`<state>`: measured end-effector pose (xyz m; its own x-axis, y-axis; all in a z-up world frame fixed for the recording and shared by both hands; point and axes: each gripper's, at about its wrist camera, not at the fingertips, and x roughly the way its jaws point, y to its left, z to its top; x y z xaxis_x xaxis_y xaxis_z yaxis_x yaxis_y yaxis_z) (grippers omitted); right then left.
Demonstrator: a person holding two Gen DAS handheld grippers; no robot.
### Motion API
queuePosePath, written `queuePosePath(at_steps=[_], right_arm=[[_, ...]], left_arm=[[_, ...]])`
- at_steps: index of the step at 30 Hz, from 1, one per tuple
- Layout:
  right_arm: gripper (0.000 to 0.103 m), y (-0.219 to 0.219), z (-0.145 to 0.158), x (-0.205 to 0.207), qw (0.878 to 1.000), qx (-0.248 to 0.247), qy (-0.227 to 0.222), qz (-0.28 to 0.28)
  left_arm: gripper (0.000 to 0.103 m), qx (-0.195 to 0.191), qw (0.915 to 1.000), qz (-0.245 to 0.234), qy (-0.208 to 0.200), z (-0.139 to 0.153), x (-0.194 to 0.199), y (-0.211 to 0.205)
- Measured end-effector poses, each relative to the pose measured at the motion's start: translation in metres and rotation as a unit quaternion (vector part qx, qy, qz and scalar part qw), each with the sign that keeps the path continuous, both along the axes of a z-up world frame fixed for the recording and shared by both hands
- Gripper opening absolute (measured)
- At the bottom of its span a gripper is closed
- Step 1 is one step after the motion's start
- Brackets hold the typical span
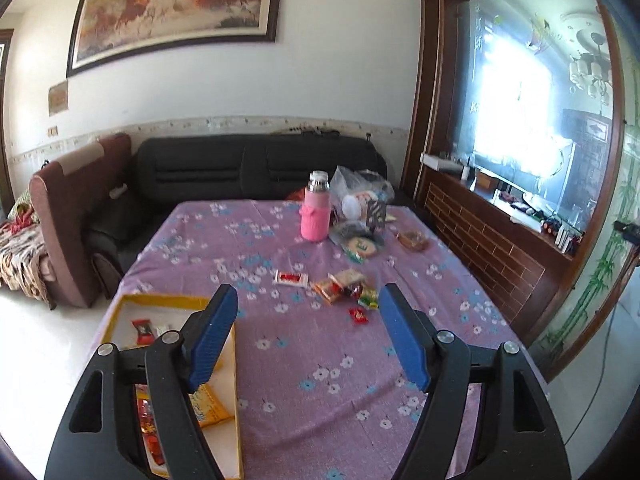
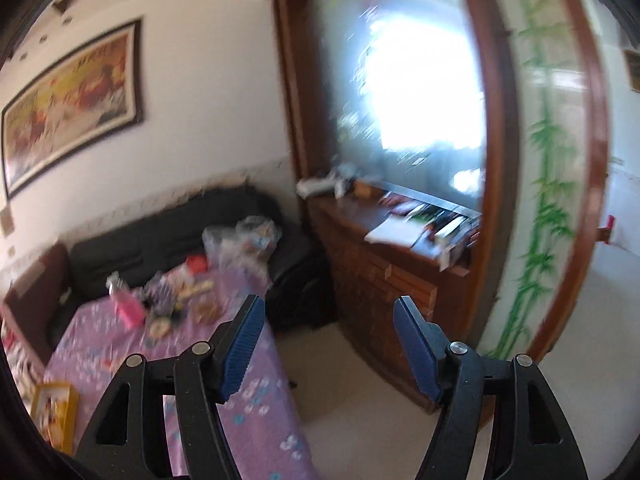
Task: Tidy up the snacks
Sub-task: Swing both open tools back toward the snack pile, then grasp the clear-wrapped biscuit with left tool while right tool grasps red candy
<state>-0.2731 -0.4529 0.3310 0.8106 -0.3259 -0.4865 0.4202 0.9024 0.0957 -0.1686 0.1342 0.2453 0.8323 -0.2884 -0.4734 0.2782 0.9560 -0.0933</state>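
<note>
Hovering over the near left part of the worktop [image 1: 320, 380], which is draped in a purple cloth printed with small flowers, the left hand-held gripper [image 1: 308, 304] has its blue-padded jaws spread wide with nothing between them. Just below its left finger, at the near left corner, lies the shallow yellow-rimmed cardboard box [image 1: 116, 316], holding a red-wrapped candy [image 1: 143, 330] near its far end and some yellow and red packets [image 1: 208, 404] closer in. Loose snacks sit apart from the box, toward the middle of the worktop: a white-and-red flat packet [image 1: 291, 278], a small heap of mixed wrapped sweets [image 1: 344, 286] and a single small red candy [image 1: 358, 315] on the near side of that heap. Toward the far right corner stand a pink sleeved bottle with a steel cap [image 1: 316, 208] and a clear plastic bag of goods [image 1: 356, 192].

The right hand-held gripper [image 2: 328, 314] is likewise released and empty, out past the worktop's right edge above pale floor [image 2: 360, 400]; that view is smeared, so the yellow box [image 2: 54, 410] there is probably the same one.
</note>
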Motion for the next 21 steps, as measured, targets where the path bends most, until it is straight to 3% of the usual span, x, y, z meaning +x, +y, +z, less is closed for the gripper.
queuePosePath(at_steps=[6, 12, 16, 21], right_arm=[[0.069, 0.082, -0.097, 0.122, 0.988, 0.042, 0.083, 0.126], [0.067, 0.187, -0.187, 0.255, 0.954, 0.107, 0.147, 0.239], [0.066, 0.249, -0.225, 0.334, 0.937, 0.149, 0.167, 0.268], [0.066, 0.307, -0.253, 0.418, 0.936, 0.141, 0.192, 0.259]], left_arm=[[0.073, -0.011, 0.9984, -0.008, 0.055, -0.042, 0.040, -0.009], [0.073, -0.019, 0.9963, -0.019, 0.081, -0.073, 0.071, -0.013], [0.073, -0.029, 0.9942, -0.032, 0.099, -0.090, 0.088, -0.015], [0.073, -0.049, 0.9900, -0.037, 0.127, -0.110, 0.105, -0.007]])
